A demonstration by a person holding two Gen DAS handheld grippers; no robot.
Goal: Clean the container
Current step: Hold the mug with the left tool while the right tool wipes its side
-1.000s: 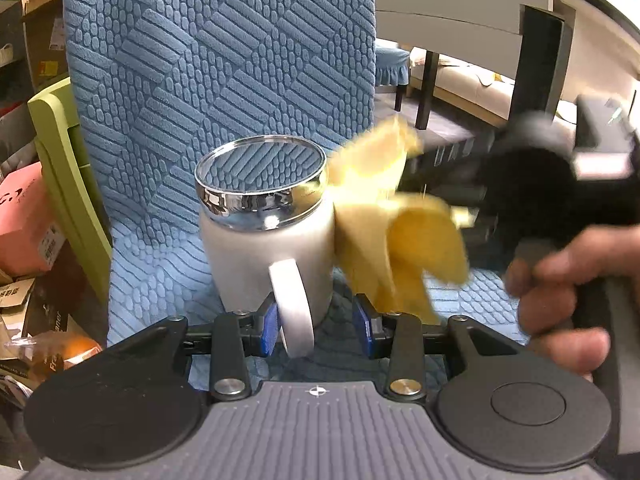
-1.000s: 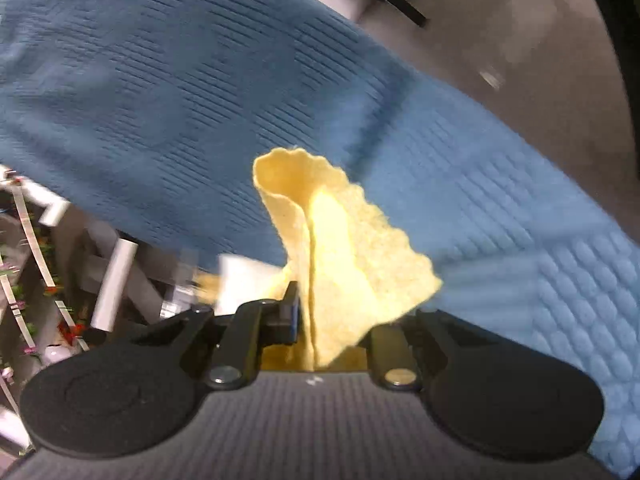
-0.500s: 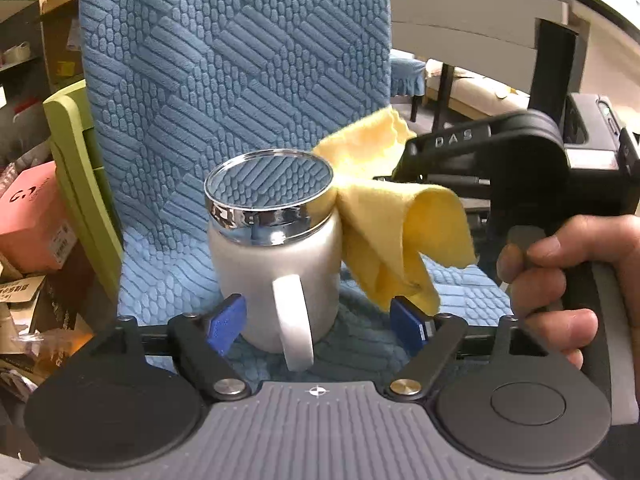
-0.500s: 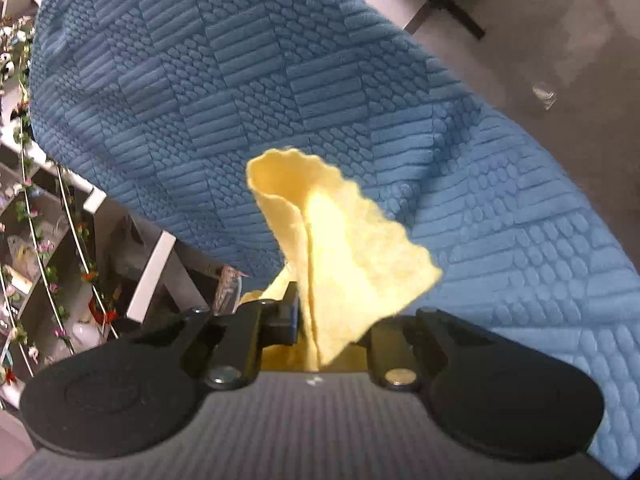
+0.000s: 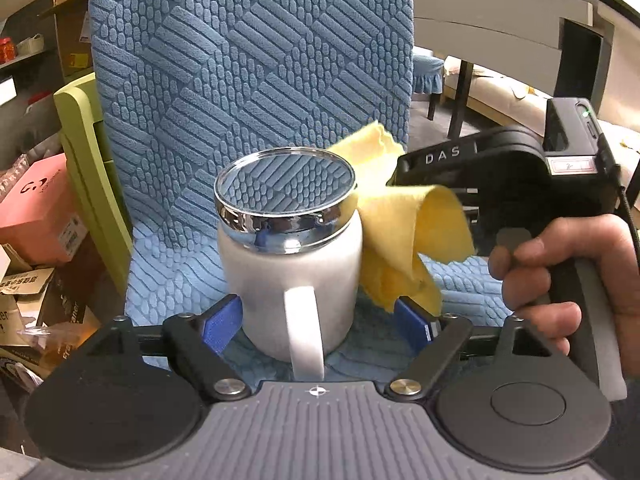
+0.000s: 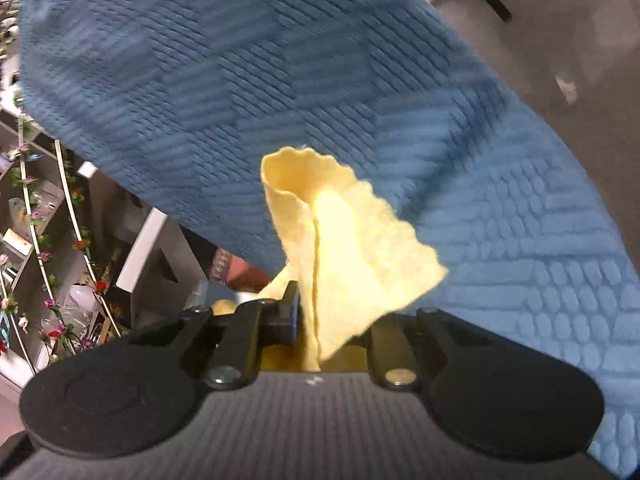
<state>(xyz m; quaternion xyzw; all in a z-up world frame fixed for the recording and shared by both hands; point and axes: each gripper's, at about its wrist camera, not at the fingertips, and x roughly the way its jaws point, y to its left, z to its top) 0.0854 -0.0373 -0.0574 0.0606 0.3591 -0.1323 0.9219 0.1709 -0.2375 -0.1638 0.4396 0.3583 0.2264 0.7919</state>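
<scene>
A white mug-shaped container (image 5: 292,264) with a chrome lid and a white handle stands on a blue textured chair seat (image 5: 460,284). My left gripper (image 5: 318,322) is open, its blue pads on either side of the handle and clear of it. My right gripper (image 6: 316,320) is shut on a yellow cloth (image 6: 344,248). In the left wrist view that cloth (image 5: 404,232) hangs against the container's right side, with the right gripper's black body (image 5: 516,176) and the hand behind it.
The blue chair back (image 5: 248,64) rises right behind the container. A green chair (image 5: 84,148), a pink box (image 5: 36,208) and cardboard clutter stand at the left. A dark table leg (image 5: 580,60) and a beige sofa stand at the back right.
My left gripper let go of the container's handle and opened wide. The right gripper brought the cloth against the container's right side, up near the lid.
</scene>
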